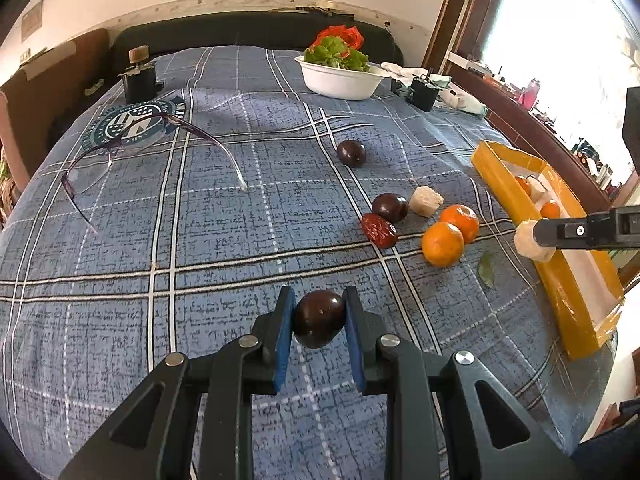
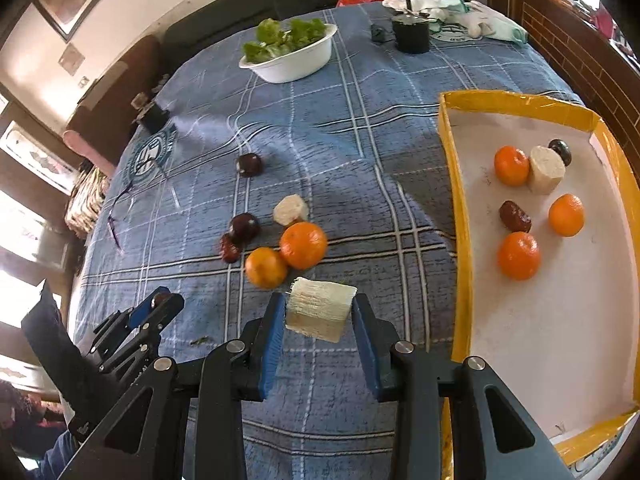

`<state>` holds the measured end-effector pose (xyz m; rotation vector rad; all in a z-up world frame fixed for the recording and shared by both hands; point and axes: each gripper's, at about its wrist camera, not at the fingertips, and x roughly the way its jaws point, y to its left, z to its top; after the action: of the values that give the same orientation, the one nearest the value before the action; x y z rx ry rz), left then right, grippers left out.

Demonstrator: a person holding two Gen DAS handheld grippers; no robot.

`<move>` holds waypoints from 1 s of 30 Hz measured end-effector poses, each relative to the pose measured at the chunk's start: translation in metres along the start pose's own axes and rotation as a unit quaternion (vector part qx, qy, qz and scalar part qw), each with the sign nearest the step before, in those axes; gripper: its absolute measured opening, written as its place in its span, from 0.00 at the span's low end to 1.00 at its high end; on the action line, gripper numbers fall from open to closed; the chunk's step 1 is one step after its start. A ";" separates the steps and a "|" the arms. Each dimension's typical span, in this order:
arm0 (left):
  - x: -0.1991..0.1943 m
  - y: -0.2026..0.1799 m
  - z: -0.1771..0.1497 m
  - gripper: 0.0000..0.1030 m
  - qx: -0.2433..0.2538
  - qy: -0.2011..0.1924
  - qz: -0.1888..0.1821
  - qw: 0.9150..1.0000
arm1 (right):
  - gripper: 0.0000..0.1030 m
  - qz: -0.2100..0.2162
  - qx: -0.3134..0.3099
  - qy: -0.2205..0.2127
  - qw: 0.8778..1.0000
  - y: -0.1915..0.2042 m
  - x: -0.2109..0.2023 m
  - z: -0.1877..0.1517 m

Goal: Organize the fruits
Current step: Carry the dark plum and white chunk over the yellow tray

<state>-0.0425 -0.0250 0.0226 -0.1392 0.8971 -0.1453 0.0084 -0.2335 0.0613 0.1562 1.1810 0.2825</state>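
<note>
My left gripper (image 1: 319,312) is shut on a dark round fruit (image 1: 319,318), held just above the blue checked cloth. My right gripper (image 2: 319,312) is shut on a pale fibrous chunk (image 2: 320,312), left of the yellow tray (image 2: 454,216). From the left wrist view that chunk (image 1: 530,240) hangs at the tray's (image 1: 508,196) near wall. On the cloth lie two oranges (image 2: 303,244) (image 2: 266,267), another pale chunk (image 2: 291,210), two dark fruits (image 2: 245,226) (image 2: 249,165) and a red date (image 2: 229,250). In the tray are three oranges (image 2: 518,255), a chunk (image 2: 546,169), a date (image 2: 515,216) and a dark fruit (image 2: 560,150).
A white bowl (image 1: 340,80) of green leaves stands at the back. Eyeglasses (image 1: 132,160) lie on the left of the cloth. Small black holders (image 1: 140,78) (image 2: 412,34) stand at the far corners, with white cloths (image 2: 472,20) beyond. A green leaf (image 1: 486,270) lies near the tray.
</note>
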 end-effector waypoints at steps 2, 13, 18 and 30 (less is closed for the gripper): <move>-0.003 -0.001 0.000 0.23 0.000 -0.002 0.000 1.000 | 0.36 0.005 -0.001 0.000 1.000 0.001 0.000 -0.001; -0.016 -0.022 0.009 0.23 0.028 -0.004 0.005 1.000 | 0.36 0.029 0.009 -0.006 1.000 -0.005 -0.007 -0.005; -0.015 -0.043 0.016 0.23 0.054 0.000 -0.009 0.999 | 0.36 0.036 0.028 -0.011 0.999 -0.018 -0.010 -0.008; -0.006 -0.104 0.038 0.23 0.123 0.004 -0.062 0.991 | 0.36 0.031 0.106 -0.039 0.993 -0.076 -0.038 -0.018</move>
<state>-0.0233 -0.1240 0.0701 0.0355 0.8714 -0.3697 -0.0113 -0.3181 0.0674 0.3877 1.1278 0.2033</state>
